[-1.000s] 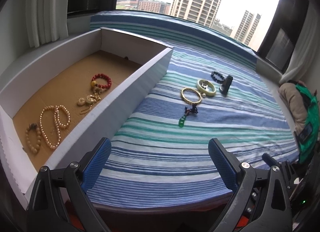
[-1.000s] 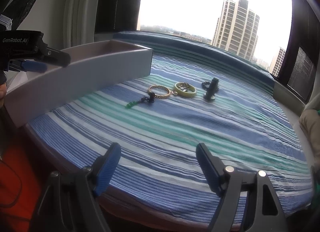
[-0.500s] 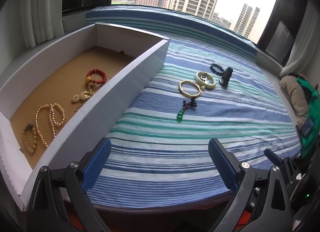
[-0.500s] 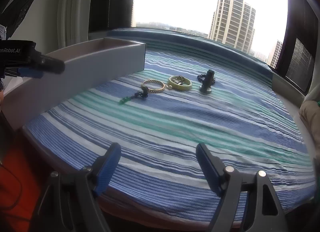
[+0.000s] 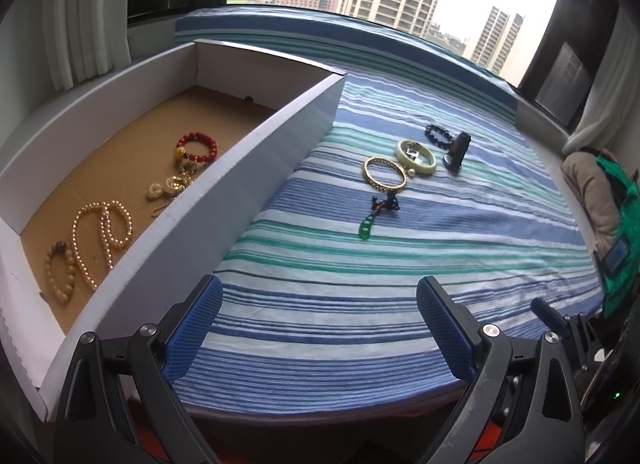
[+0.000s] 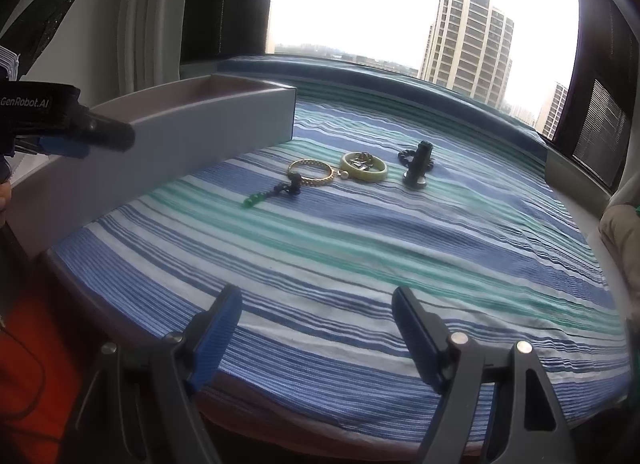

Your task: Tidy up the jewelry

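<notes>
While box wall (image 5: 256,168) flanks bracelets (image 5: 384,172)

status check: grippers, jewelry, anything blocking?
Left gripper and right gripper open, empty. Gold bangle, green pendant on striped cloth; box part-filled. Path clear.

A wide bare stretch of striped cloth (image 5: 340,304) lies between both grippers and the jewelry, so the way forward is open. On the left the tall white wall of the box (image 5: 224,220) blocks sideways passage at cloth level. Farther on, the gold bangle (image 5: 385,173), pale bangle (image 5: 416,151), dark bead bracelet (image 5: 438,135) and upright black clip (image 5: 456,152) crowd together, the green pendant (image 5: 366,226) just before them.
</notes>
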`<state>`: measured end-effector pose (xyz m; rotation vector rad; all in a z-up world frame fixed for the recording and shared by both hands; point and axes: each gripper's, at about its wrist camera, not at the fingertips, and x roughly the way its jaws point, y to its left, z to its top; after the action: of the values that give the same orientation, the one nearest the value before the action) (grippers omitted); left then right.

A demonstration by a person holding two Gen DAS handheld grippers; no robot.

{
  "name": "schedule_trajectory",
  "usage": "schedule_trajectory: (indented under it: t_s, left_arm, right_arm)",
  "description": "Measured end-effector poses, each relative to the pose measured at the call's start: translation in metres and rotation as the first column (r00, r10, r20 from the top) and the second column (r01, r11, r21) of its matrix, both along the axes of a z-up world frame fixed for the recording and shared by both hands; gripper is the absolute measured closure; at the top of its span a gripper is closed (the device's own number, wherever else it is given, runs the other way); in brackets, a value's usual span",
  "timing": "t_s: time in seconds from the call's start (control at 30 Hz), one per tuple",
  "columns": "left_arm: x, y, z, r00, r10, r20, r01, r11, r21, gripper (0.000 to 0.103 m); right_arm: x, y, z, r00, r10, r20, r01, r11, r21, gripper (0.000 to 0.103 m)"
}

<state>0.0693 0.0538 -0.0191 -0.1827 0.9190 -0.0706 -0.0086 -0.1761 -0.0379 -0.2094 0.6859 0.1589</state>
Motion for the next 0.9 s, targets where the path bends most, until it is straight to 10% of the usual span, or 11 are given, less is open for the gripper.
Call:
schedule_trajectory:
  t_s: [0.9]
  left_arm:
    - [0.006,-0.017,-0.003,0.999,-0.036,-0.025,0.037,0.999,0.034,0.005]
  right_arm:
    - [0.000,-0.020,-0.001,0.999,-0.054,0.003,0.054,0.998,0.033,0.024]
